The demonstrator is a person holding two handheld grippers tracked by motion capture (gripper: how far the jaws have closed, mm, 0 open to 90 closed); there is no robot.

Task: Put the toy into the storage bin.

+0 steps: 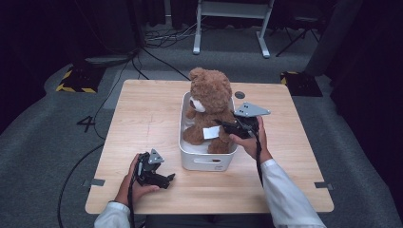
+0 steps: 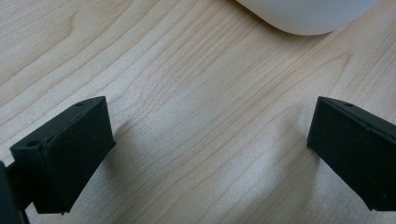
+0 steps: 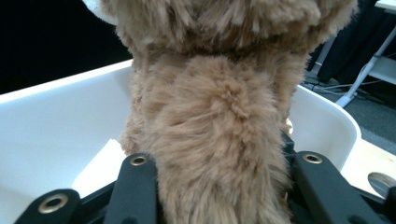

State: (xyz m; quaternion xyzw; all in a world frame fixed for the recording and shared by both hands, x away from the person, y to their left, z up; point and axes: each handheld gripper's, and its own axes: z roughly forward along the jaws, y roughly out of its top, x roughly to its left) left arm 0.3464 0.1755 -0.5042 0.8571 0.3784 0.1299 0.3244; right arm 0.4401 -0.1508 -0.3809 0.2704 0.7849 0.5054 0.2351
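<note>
A brown teddy bear (image 1: pixel 209 95) sits upright in a white bin (image 1: pixel 204 159) at the middle of the wooden table (image 1: pixel 142 109), a white tag (image 1: pixel 209 132) on its front. My right gripper (image 1: pixel 227 127) reaches into the bin from the right. In the right gripper view, its jaws (image 3: pixel 224 186) flank a furry limb of the bear (image 3: pixel 210 102) and the fur presses against both. My left gripper (image 1: pixel 168 179) lies low on the table left of the bin. It stands open (image 2: pixel 210 149) over bare wood, with the bin's corner (image 2: pixel 303 14) beyond.
A round dark grommet (image 1: pixel 240 95) sits in the tabletop behind the bin. Beyond the table there are floor cables (image 1: pixel 161 35), a white desk frame (image 1: pixel 233 19) and hazard-striped floor plates (image 1: pixel 76 80). Bare wood surrounds the bin on every side.
</note>
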